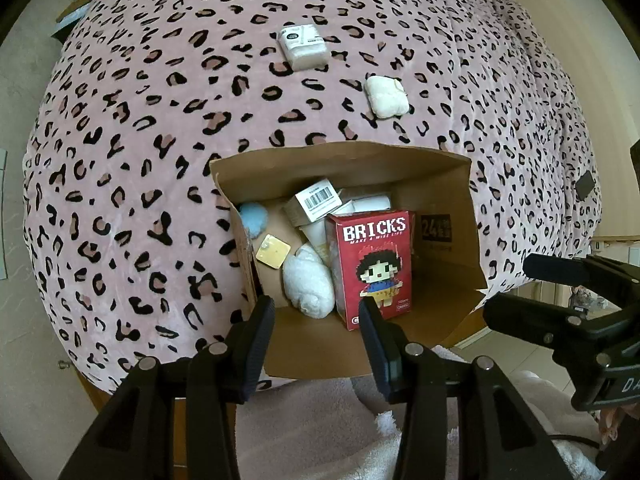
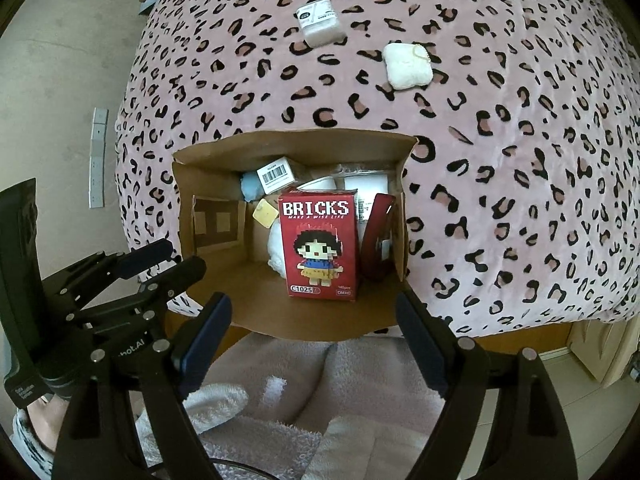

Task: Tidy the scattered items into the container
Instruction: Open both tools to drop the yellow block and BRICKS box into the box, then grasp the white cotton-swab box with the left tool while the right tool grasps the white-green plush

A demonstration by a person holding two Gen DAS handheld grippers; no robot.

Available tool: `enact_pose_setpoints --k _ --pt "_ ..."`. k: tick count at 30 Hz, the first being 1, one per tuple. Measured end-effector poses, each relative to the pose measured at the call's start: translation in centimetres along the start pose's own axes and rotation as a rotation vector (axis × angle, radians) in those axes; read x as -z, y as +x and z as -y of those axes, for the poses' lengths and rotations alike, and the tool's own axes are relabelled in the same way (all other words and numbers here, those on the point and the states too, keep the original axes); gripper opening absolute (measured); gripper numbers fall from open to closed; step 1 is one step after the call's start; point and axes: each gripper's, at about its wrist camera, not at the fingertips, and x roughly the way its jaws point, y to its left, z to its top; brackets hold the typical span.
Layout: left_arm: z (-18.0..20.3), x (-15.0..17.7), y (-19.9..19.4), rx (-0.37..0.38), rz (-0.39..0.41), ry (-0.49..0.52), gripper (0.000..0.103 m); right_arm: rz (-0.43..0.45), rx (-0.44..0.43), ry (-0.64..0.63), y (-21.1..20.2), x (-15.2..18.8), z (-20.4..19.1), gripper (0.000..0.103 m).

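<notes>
Both claws, left (image 1: 316, 320) and right (image 2: 314, 318), hang open and empty over the cardboard box (image 2: 296, 142), while the white pouch (image 2: 407, 66) on the bed (image 2: 520, 160) looks soft, probably light, best pinched across its middle.

My right gripper (image 2: 314, 312) hangs open over the cardboard box (image 2: 288, 142); red BRICKS carton (image 2: 318, 244) stands upright inside, near the box's front wall.
</notes>
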Motion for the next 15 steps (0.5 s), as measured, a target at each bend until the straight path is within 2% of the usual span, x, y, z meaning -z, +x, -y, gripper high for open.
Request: enact_pose_setpoints --k 14,15 --pt "0.0 -0.9 1.0 0.006 -0.027 0.013 0.045 -0.007 -0.003 0.021 0.0 -0.3 0.0 0.085" --pt "-0.1 -1.2 1.1 0.01 -0.032 0.01 0.045 -0.009 -0.003 0.024 -0.1 -1.4 0.1 0.085"
